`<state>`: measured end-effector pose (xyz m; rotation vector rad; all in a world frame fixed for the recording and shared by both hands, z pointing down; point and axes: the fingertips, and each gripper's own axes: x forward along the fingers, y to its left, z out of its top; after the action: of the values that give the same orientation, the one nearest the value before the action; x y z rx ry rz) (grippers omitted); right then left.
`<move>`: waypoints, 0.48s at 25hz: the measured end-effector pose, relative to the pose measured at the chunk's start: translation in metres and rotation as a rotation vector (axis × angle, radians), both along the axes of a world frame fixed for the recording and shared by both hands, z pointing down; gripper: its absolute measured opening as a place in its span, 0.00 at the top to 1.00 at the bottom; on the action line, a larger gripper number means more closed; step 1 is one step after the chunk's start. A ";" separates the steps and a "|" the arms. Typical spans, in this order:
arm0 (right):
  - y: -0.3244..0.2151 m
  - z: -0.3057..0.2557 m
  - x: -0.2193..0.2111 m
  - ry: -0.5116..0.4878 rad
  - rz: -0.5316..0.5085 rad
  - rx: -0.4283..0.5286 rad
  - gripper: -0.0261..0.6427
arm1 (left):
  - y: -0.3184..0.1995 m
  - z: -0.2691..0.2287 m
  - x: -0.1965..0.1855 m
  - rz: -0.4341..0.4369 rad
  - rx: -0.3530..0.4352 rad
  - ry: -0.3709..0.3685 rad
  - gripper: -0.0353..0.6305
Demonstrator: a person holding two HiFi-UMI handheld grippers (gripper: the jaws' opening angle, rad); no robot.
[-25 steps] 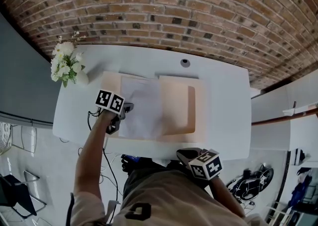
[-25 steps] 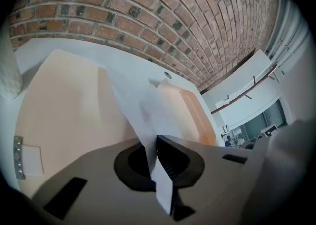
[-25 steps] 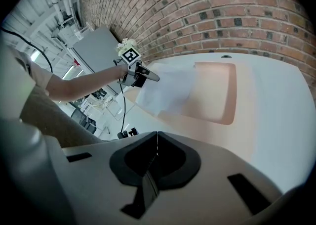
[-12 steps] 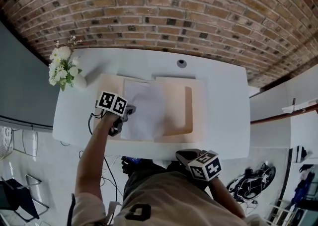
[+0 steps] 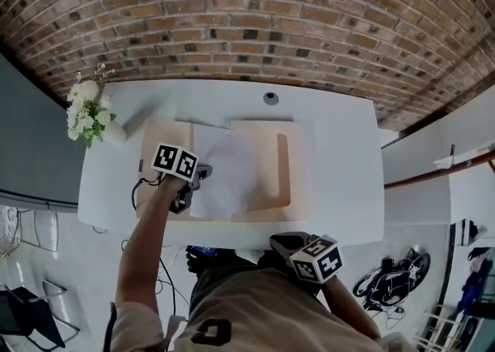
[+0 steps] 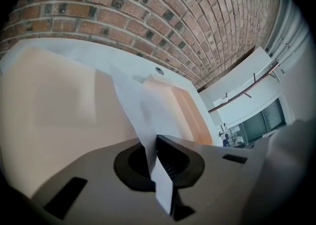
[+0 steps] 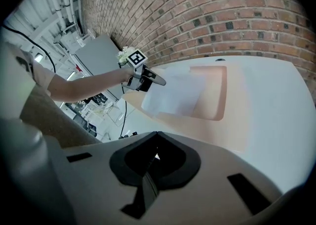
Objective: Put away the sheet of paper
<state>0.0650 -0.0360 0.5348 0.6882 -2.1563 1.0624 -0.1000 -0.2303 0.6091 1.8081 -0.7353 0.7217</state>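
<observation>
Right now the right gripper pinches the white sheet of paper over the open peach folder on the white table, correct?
No, the left gripper pinches the white sheet of paper over the open peach folder on the white table; the left gripper view shows it between the jaws.

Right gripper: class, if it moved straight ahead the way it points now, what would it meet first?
Probably the open folder lying on the table, close to the sheet of paper that the left gripper holds. The right gripper is shut and empty. Depth is unclear.
</observation>
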 end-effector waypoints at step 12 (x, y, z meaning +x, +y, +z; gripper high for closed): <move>-0.006 -0.005 0.018 -0.028 0.061 0.011 0.93 | -0.003 -0.001 0.025 -0.050 -0.024 0.037 0.92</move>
<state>0.0831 -0.0416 0.5297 0.7529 -2.1791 1.0983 -0.0755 -0.2336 0.6085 1.7702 -0.7421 0.6601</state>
